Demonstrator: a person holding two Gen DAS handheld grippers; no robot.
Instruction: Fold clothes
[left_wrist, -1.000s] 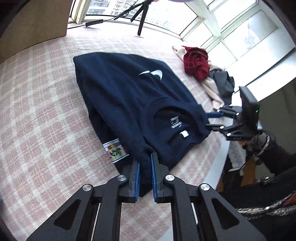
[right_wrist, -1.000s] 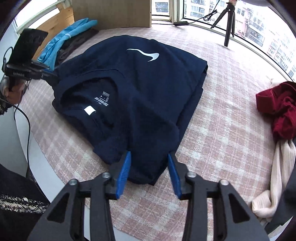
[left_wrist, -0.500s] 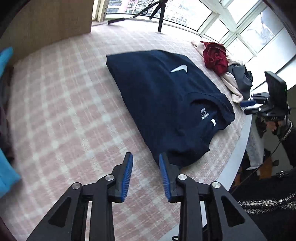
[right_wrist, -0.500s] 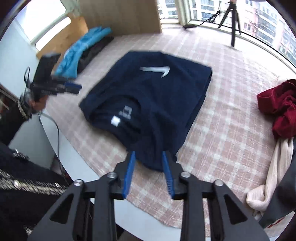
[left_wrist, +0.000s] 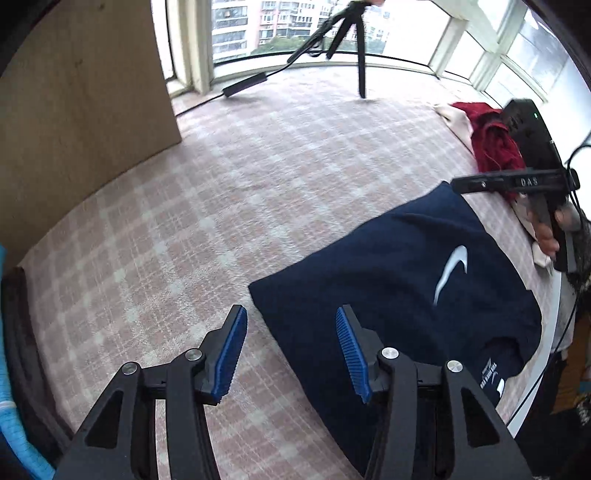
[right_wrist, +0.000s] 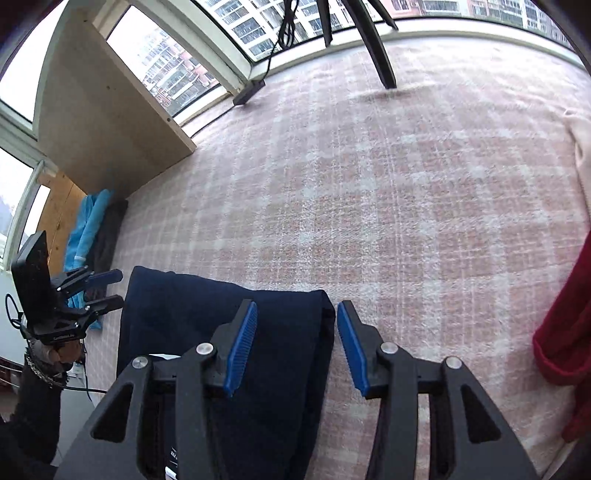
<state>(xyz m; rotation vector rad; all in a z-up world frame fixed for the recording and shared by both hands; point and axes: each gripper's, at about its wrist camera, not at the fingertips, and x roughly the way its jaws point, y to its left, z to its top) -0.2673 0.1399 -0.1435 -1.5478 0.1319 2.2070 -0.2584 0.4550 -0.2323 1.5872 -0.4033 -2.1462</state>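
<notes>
I see pink-and-white plaid cover (left_wrist: 229, 192) spread over work surface. Curved bay windows (right_wrist: 258, 33) behind it, daylight, apartment blocks outside. Light wooden panel (left_wrist: 74, 110) stands at left. Black tripod (left_wrist: 354, 44) by glass, black cable (left_wrist: 243, 79) trailing along sill.

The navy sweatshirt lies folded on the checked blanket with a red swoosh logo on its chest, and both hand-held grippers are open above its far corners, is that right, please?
Not quite: the swoosh logo on the navy sweatshirt is white, not red, as the left wrist view shows. The rest holds: it lies folded on the checked blanket, with the left hand-held gripper and the right hand-held gripper open above its far corners.
</notes>
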